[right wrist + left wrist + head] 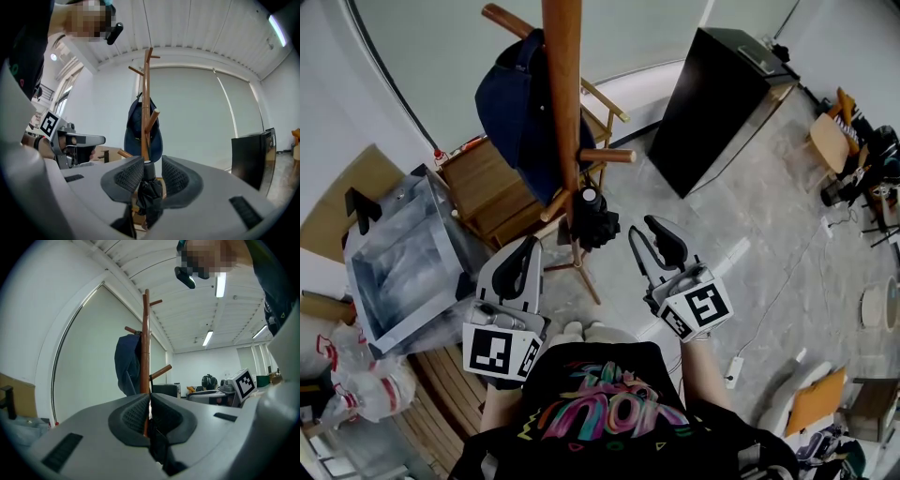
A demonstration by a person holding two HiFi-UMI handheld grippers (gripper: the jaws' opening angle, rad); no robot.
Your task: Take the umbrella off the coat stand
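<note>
Nothing is done yet; the umbrella (596, 223) hangs on the stand (563, 94), just at 9 o'clock of the right gripper (643, 228); its jaws stand narrowly apart, unpressed; the left gripper (530, 246) is closed, empty; grasping and lifting off are left.

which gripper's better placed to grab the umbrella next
Right. The right gripper has its jaws apart, with the umbrella framed in their gap in its view; the left gripper is shut, facing the coat stand pole.

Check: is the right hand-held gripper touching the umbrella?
Apart. The head view shows a clear gap between the right hand-held gripper and the umbrella.
</note>
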